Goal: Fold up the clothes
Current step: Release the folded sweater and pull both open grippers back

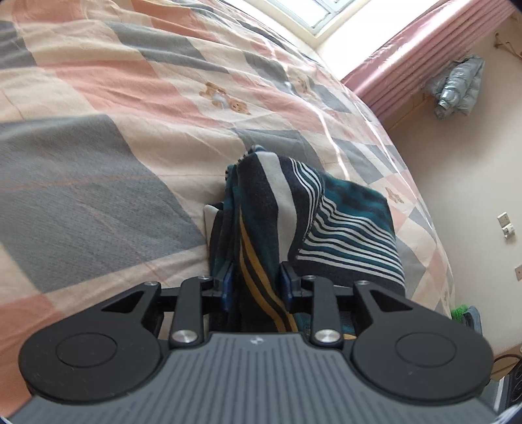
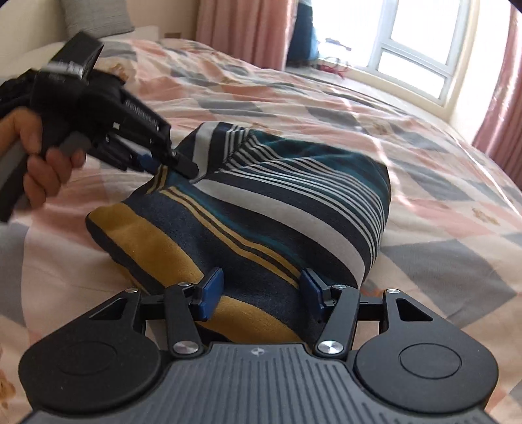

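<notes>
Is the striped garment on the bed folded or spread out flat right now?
Partly folded, not flat: the striped garment lies bunched and doubled on the quilt, one edge lifted by the left gripper.

Bed [image 2: 424,202] covered by patchwork quilt [image 1: 98,137], pink, cream and grey blocks, small bear motifs. Striped garment [image 2: 277,202] lies bunched directly on quilt, centre of right wrist view; navy, teal, white, mustard bands. Grey pillow [image 2: 94,14] at 11 o'clock, at bed's far end.
</notes>
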`<state>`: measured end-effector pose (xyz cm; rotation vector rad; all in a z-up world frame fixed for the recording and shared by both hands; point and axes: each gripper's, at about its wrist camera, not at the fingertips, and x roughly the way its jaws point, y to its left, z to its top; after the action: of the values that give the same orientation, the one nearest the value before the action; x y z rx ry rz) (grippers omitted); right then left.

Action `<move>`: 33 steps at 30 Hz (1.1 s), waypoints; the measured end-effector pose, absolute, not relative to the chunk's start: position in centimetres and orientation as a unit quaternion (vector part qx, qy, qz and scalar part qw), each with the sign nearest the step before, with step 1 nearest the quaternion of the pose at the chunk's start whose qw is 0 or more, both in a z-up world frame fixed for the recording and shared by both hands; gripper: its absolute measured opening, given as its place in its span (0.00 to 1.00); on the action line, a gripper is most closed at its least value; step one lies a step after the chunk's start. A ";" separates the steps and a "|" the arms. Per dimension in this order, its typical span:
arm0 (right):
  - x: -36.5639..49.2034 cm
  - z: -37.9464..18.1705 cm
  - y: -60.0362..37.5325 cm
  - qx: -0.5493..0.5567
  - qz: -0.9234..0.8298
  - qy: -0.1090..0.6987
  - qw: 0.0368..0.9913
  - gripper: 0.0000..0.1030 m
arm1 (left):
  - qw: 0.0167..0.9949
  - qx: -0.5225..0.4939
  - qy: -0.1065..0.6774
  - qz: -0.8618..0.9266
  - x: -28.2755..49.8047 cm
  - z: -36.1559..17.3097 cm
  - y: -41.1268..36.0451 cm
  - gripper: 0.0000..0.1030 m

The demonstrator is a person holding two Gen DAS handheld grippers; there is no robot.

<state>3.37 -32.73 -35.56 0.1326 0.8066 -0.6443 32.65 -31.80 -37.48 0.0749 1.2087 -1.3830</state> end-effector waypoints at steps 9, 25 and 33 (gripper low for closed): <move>1.7 -32.4 -35.2 0.132 -0.296 0.322 0.890 0.50 | 0.632 0.064 0.433 -0.640 30.3 -30.9 -37.3 0.20; 3.1 -38.6 -50.7 0.222 -0.349 0.292 0.862 0.59 | 0.651 0.083 0.418 -0.628 30.6 -38.8 -40.3 0.13; -2.1 -31.6 -42.6 0.213 -0.354 0.261 0.873 0.58 | 0.669 0.114 0.394 -0.619 27.9 -30.8 -32.5 0.12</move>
<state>-2.12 -42.58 -31.65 0.4451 0.5447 -0.7394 27.91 -32.49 -30.85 0.2576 0.8877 -1.3965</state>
